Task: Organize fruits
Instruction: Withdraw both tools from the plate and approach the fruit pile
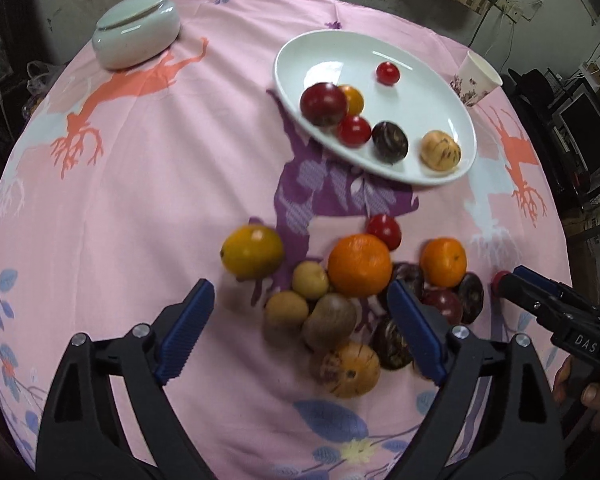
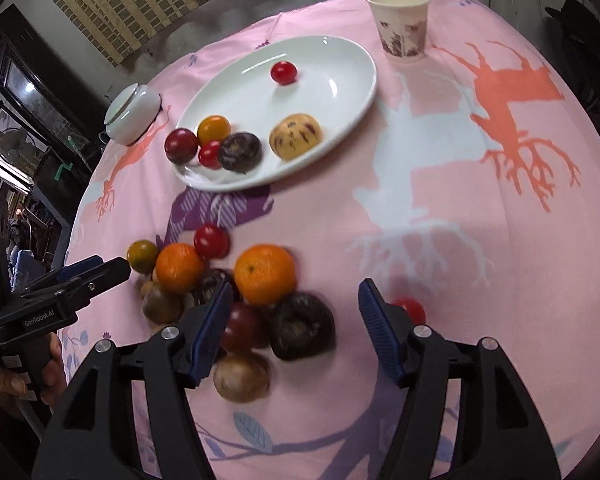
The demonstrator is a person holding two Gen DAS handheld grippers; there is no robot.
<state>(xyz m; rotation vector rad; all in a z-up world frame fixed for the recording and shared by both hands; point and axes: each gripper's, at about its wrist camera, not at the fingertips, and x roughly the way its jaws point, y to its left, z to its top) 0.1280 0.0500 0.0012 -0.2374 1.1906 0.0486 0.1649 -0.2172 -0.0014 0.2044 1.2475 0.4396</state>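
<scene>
With both the left gripper [image 1: 300,320] and right gripper [image 2: 296,324] released and empty above the fruit pile [image 1: 352,300], at six o'clock from the white plate [image 1: 292,52], we judge the firm, round, roll-prone tangerine [image 1: 359,265] best pinched across its middle.

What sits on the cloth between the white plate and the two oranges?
One small red tomato beside the left orange; otherwise bare tablecloth up to the plate. Clearest in the right wrist view.
</scene>
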